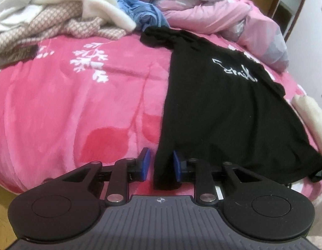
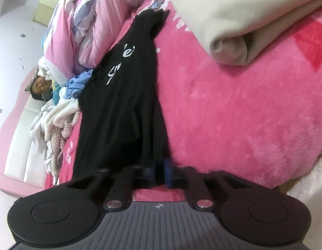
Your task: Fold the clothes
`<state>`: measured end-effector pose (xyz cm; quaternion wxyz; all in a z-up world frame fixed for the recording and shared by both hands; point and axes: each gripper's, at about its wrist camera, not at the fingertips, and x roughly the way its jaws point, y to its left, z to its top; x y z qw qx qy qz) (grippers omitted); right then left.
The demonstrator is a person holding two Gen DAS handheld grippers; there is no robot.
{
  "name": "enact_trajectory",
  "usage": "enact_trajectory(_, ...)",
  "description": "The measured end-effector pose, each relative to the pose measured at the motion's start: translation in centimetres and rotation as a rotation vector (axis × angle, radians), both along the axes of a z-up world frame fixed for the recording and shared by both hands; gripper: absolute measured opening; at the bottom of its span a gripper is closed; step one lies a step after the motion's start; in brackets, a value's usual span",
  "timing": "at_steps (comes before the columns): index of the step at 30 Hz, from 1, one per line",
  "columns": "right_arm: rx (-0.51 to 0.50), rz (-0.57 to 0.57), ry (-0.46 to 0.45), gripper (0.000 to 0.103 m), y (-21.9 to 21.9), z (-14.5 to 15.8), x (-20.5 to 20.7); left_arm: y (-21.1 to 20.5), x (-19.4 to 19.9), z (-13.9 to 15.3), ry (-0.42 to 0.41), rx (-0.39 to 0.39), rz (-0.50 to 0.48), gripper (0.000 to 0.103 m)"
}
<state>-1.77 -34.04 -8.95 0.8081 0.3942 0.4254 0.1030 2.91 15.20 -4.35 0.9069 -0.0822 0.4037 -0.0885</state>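
Observation:
A black T-shirt (image 1: 219, 108) with white script lies spread on the pink bedspread (image 1: 67, 108). My left gripper (image 1: 161, 165) is open, its blue pads either side of the shirt's near left hem corner, which hangs between them. In the right wrist view the same shirt (image 2: 123, 95) runs away from me, folded lengthwise. My right gripper (image 2: 160, 174) is shut on the shirt's near hem, the blue pads close together with black cloth between them.
A heap of unfolded clothes (image 1: 63, 18) lies at the far left, with a blue garment (image 1: 140, 14) beside it. A pink quilt (image 1: 219, 10) is bunched behind the shirt. A folded cream garment (image 2: 240, 20) lies to the right. The bed edge is just below both grippers.

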Motion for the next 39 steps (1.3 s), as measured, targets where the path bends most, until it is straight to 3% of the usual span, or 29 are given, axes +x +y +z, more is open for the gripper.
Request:
enact_trajectory(4,-0.047,-0.034,-0.159,0.005,-1.4,4.8,-1.7,0.0,0.0,0.2,0.007,0.011,-0.007,0.023)
enact_trajectory(7,-0.123,-0.084,-0.192,0.005,-3.5,6.9,-2.7,0.0,0.0,0.2,0.013,0.003,-0.012,0.023)
enact_trajectory(11,-0.104,-0.145,-0.093,0.005,-6.0,4.5,-2.4,0.6,0.0,0.4,0.022,-0.050,-0.024,0.024)
enact_trajectory(15,-0.063,-0.147,-0.093,0.005,-6.0,3.5,-2.1,1.8,0.0,0.3,0.063,-0.209,-0.030,0.027)
enact_trajectory(25,-0.068,-0.190,-0.122,0.005,-7.4,4.0,-2.7,2.5,-0.4,-0.4,0.076,-0.296,0.004,0.027)
enact_trajectory(27,-0.066,-0.185,-0.114,0.005,-7.4,3.9,-2.4,2.3,-0.5,-0.5,0.075,-0.300,0.000,0.021)
enact_trajectory(29,-0.058,-0.176,-0.107,0.005,-7.2,3.7,-1.9,2.0,-0.5,-0.5,0.082,-0.313,0.005,0.004)
enact_trajectory(31,-0.033,-0.172,-0.115,0.005,-7.3,4.3,-1.2,2.6,-0.2,-0.3,0.114,-0.378,0.033,0.002)
enact_trajectory(34,0.014,-0.164,-0.219,0.005,-8.0,8.2,-0.8,5.2,0.0,2.1,0.107,-0.647,0.074,0.001)
enact_trajectory(36,0.009,-0.165,-0.303,0.003,-8.5,11.3,-0.9,6.6,-0.4,5.1,0.030,-0.708,0.069,0.001)
enact_trajectory(39,-0.010,-0.160,-0.276,0.003,-9.0,12.1,-0.1,7.8,-0.1,7.1,0.018,-0.768,0.057,0.001)
